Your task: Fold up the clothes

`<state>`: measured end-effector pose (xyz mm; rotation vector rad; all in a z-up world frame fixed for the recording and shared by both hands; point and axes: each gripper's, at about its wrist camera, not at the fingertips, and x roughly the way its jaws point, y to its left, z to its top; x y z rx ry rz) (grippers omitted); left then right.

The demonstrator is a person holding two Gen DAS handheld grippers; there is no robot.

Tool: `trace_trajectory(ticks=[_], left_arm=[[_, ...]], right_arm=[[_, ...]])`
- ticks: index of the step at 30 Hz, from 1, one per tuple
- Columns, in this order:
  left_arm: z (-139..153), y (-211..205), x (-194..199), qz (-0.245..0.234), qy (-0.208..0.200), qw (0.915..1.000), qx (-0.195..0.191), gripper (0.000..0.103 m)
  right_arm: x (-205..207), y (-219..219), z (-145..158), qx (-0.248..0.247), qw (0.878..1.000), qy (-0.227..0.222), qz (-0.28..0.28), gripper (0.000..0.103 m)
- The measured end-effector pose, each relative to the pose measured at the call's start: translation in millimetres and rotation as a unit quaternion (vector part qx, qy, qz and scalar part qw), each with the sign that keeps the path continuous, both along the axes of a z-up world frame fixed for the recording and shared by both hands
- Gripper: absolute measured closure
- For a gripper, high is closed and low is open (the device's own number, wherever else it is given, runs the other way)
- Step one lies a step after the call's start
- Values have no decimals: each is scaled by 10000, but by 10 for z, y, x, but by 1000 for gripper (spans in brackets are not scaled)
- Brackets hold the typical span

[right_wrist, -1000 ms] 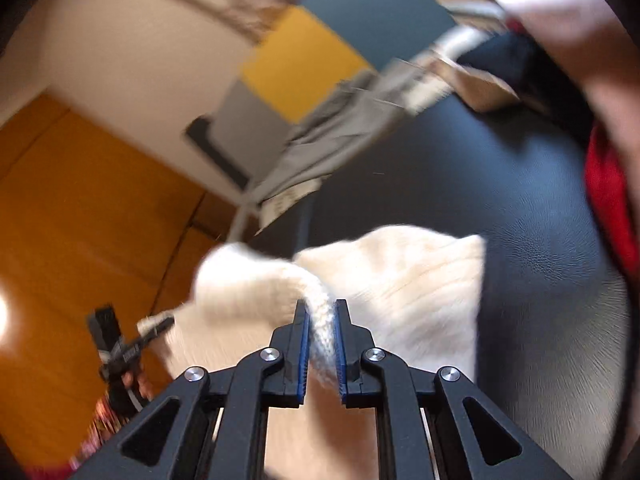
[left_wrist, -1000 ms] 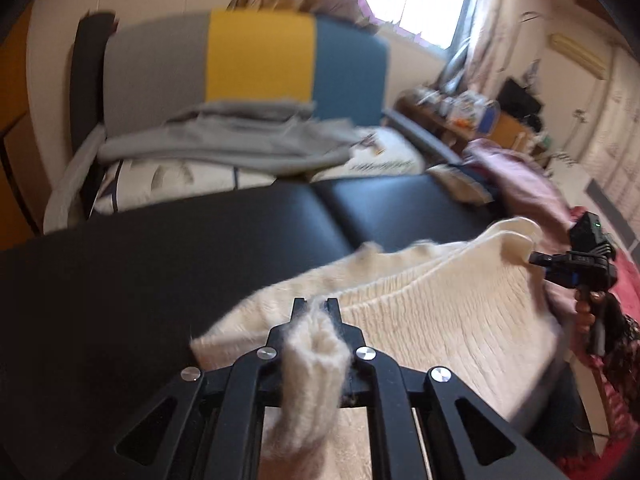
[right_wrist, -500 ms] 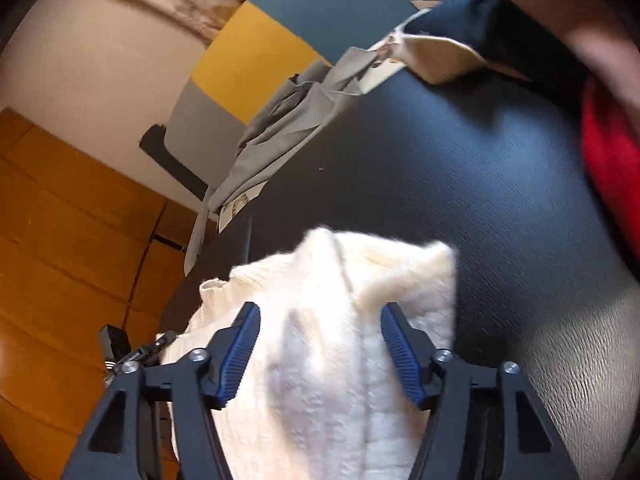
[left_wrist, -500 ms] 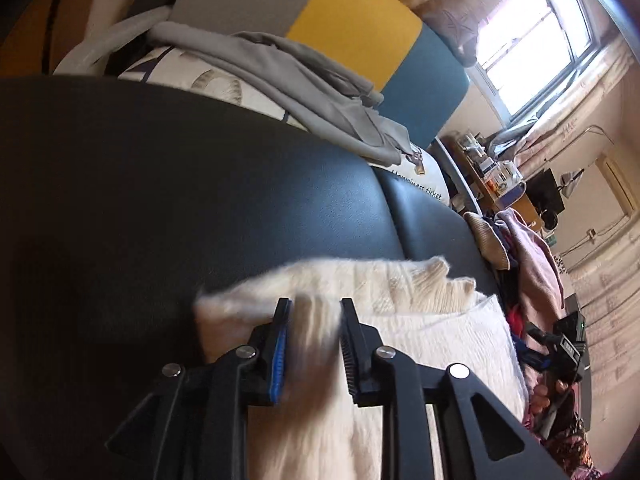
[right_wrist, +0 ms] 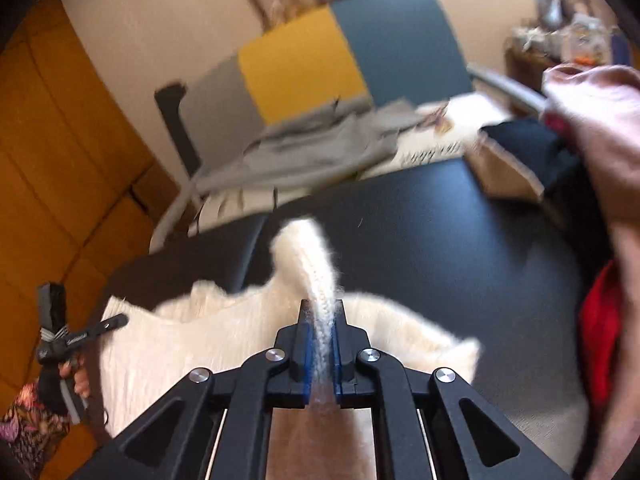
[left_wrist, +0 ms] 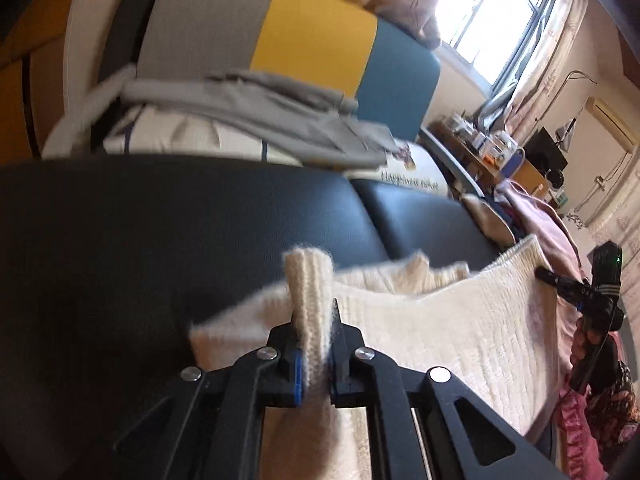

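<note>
A cream knitted sweater lies spread on a black padded surface. My left gripper is shut on a bunched fold of the sweater's edge, which sticks up between the pads. In the right wrist view the cream sweater stretches away to the left, and my right gripper is shut on another raised fold of it. Each view also shows the other gripper held in a person's hand, at the sweater's far side: the right gripper and the left gripper.
A grey garment lies over a white printed pillow at the back, in front of a grey, yellow and blue headboard. A pile of pink, dark and red clothes sits at the right. Orange wooden panels stand left.
Half a second ago both grippers stood open over the sweater; now each has shut on a fold of it and lifted it a little.
</note>
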<state>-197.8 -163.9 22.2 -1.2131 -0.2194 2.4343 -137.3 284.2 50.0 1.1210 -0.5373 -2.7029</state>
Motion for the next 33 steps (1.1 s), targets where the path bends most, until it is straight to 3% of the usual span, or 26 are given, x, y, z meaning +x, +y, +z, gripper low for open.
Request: trace_trajectory(ticks=[4,6,8,12,15,18,21,24,27,29,30,33], left_arm=[[-297,81,-162,271,-269,9980,-513,95],[-418,58,-150,448,-245,9972,-555,86],[-463,19,-106,592,-152,9964,-591,84],[-280,-114,80,767,180,9943,-722,80],[-144,-214,219,898,429,9917,-819,82],[20,-77,524,573,876,9876,-1166,83],[-22,312,797,-55,1040,9866,-1259,83],[-149,701,977,-530,1051,9837,-1359,83],[-352,927,994,-636,1119,9717,-1983,80],[-405,909,947,-604,1118,9684,-2147,80],[-426,869,907,-564,1051,9706,-2092,80],[-494,720,768,-412,771,9803,-1770,79]], right_arm=[[-197,49,-355,382,9984,-375,-206,95],[-267,61,-606,436,9968,-591,-331,94],[-253,66,-766,387,9967,-576,-430,93],[-249,64,-743,483,9959,-605,-464,87],[-139,117,-559,662,9938,-535,-721,76],[221,86,-173,680,9926,80,-1006,76],[468,-258,30,740,9955,377,-450,76],[513,-704,-52,953,9946,296,284,76],[487,-1042,-266,1524,9854,91,747,77],[400,-1039,-419,1923,9787,-66,714,78],[360,-955,-480,1957,9788,-158,582,77],[357,-599,-584,1622,9867,-75,82,77]])
